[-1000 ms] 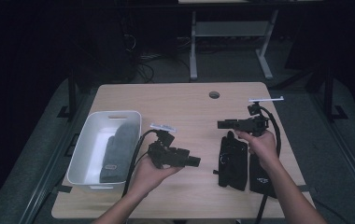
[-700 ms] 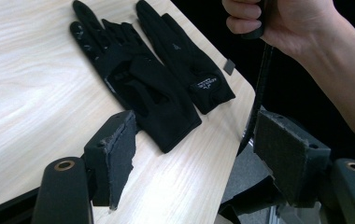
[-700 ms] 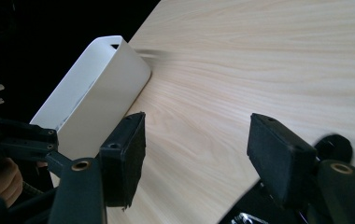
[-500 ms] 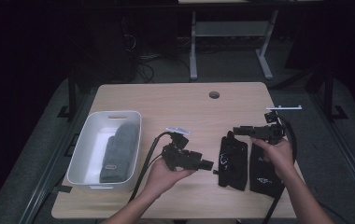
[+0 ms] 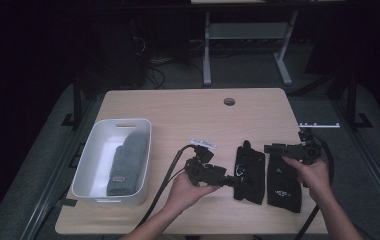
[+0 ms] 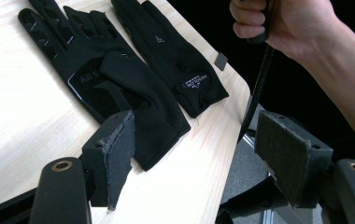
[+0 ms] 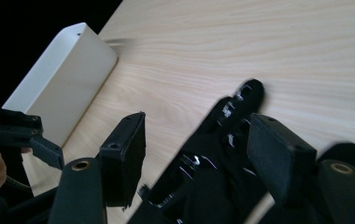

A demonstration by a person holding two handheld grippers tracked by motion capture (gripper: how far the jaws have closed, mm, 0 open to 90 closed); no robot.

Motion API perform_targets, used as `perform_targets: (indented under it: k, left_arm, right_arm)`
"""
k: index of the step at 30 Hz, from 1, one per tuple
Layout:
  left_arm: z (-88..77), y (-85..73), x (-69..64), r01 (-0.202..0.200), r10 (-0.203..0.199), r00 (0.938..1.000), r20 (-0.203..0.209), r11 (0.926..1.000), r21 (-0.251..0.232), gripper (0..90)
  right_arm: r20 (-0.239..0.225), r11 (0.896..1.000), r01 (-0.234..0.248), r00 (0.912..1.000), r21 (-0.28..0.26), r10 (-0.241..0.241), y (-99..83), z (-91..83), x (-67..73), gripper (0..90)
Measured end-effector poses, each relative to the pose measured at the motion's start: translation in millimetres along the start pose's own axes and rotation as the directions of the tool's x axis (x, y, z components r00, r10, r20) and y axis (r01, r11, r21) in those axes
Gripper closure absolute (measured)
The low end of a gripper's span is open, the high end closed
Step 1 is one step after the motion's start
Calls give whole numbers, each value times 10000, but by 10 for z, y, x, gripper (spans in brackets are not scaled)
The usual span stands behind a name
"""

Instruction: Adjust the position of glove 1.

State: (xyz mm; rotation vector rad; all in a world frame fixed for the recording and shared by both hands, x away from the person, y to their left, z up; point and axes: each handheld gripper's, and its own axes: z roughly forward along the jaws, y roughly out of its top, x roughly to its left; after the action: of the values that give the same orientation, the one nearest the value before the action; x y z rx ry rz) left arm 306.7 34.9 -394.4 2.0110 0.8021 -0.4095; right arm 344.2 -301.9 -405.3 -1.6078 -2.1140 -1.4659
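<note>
Both tongs, left (image 5: 239,182) and right (image 5: 267,148), gape empty; the soft, limp black gloves (image 5: 250,172) likely lift best pinched at the cuff.

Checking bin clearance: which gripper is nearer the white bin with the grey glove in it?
Left. The left gripper is open beside the left black glove, a stretch of bare table from the white bin. The right gripper, also open, hovers farther off beyond both black gloves.

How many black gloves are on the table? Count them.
2: one black glove by the left claw, the other beside it near the table's right edge.
</note>
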Motion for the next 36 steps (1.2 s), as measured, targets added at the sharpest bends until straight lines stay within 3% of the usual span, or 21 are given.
perform_targets:
  k: [16,27,31,36]
  left_arm:
    - [231,20,-49,-56,52,9999,149,9997,249,285]
    - [345,9,-41,-78,68,9997,243,9991,416,280]
    - [355,5,-14,-40,33,9999,151,9991,415,272]
    - [371,-13,-5,-42,36,9999,137,9990,447,271]
  right_arm:
    - [830,9998,-169,9964,129,158,-361,-242,-272,371]
    - [1647,9972,335,9854,662,-440,-522,-239,-348,375]
    - [2201,9906,788,9701,1121,-1021,-579,-217,-355,386]
    - [2749,9737,1389,9434,1807,-1856,-657,-139,-325,399]
